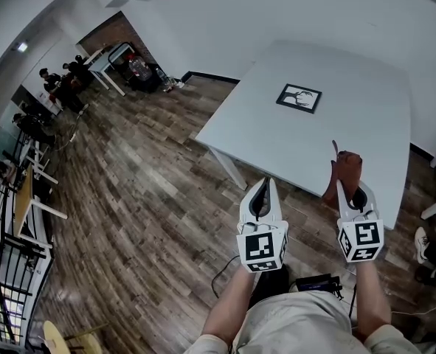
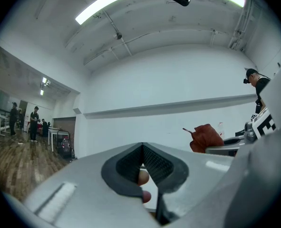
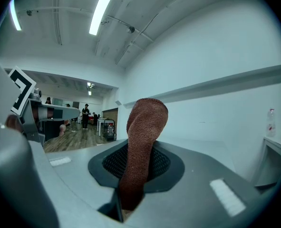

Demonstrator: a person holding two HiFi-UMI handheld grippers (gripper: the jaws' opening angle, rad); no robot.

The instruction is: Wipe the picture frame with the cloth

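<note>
A black picture frame (image 1: 299, 98) lies flat on the white table (image 1: 277, 135), toward its far side. Both grippers hang near the table's front edge, well short of the frame. My right gripper (image 1: 343, 185) is shut on a reddish-brown cloth (image 1: 346, 167), which sticks up past its tips. In the right gripper view the cloth (image 3: 144, 141) stands clamped between the dark pads (image 3: 166, 163) of the right gripper (image 3: 140, 148). My left gripper (image 1: 265, 183) is shut with nothing in it. The left gripper view shows the left gripper (image 2: 142, 148) pointing at a white wall, with the cloth (image 2: 206, 137) off to the right.
Wooden floor (image 1: 144, 198) spreads to the left of the table. Several people (image 1: 63, 83) and small tables (image 1: 103, 65) are far off at the back left. A black railing (image 1: 11, 257) runs along the left edge. A shoe (image 1: 422, 243) shows at the right.
</note>
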